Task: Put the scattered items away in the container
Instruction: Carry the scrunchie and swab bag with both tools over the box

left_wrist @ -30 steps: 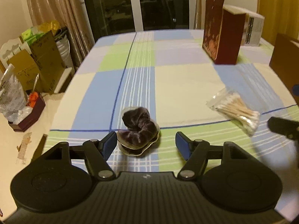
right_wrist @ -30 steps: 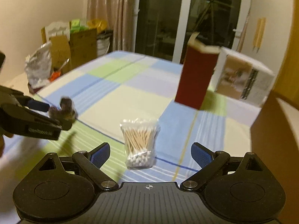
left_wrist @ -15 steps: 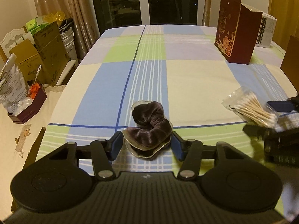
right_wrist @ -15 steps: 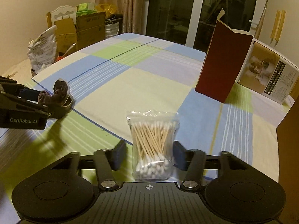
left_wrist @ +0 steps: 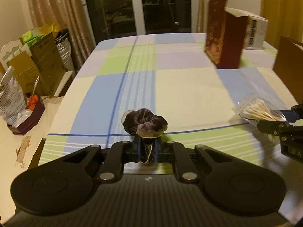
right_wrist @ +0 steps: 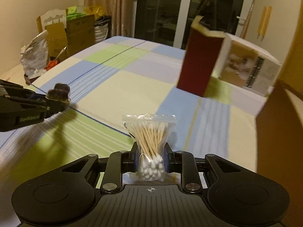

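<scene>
The left gripper [left_wrist: 147, 151] is squeezed tight on the purple scrunchie [left_wrist: 144, 125]. The bottom of the scrunchie is pinched between the 2 blue pads, and the puffy top sticks up and out past the fingertips. From the right wrist cam, the left gripper [right_wrist: 56, 105] shows at the left edge w/ the scrunchie [right_wrist: 59, 91] at its tip, up off the checked tablecloth [right_wrist: 117, 90].

The right gripper [right_wrist: 150, 156] is squeezed tight on the bag of cotton swabs [right_wrist: 150, 141]. The white swab ends sit right between the 2 pads, low in the grip. The wood sticks fan out up past the fingertips, and the clear bag top stands above them. From the left wrist cam, the bag [left_wrist: 257, 110] and the right gripper [left_wrist: 280, 121] show at the right edge.

Far ahead of both sets of fingers stands a dark red box [right_wrist: 200, 64], open at the top. Just behind it is a white carton [right_wrist: 250, 71]. A brown box [right_wrist: 280, 132] is at the right of the right fingers. Both cams are a bit blurry.
</scene>
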{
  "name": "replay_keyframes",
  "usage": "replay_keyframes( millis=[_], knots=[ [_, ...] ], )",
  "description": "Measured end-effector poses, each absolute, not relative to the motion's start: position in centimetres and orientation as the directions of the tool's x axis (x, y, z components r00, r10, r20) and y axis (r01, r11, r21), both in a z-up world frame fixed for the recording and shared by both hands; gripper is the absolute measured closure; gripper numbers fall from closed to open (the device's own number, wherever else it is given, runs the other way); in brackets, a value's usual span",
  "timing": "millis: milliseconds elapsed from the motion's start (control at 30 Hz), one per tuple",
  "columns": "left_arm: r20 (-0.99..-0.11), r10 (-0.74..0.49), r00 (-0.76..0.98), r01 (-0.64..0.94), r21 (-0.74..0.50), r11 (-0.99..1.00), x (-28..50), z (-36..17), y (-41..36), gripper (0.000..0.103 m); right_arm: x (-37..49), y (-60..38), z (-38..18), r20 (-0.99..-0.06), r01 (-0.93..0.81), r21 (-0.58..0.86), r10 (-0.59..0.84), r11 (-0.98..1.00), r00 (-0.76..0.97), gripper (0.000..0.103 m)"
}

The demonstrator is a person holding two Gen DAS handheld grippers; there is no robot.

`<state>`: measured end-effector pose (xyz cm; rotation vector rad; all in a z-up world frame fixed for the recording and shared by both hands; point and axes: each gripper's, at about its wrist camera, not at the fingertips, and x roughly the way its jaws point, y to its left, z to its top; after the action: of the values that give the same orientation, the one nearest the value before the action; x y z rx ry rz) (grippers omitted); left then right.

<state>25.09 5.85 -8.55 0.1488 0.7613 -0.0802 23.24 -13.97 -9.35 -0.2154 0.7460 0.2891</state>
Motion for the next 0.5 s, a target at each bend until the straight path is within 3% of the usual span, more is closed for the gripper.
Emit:
replay_keyframes(
  millis=[500],
  knots=[
    [-0.654, -0.17, 0.737, 0.284, 0.071, 0.956, 15.9, -2.2, -2.9, 0.093, 13.7, -20.5, 1.4, -0.581, -0.226, -0.108, 0.123, 0.968, 0.804, 0.076]
  ],
)
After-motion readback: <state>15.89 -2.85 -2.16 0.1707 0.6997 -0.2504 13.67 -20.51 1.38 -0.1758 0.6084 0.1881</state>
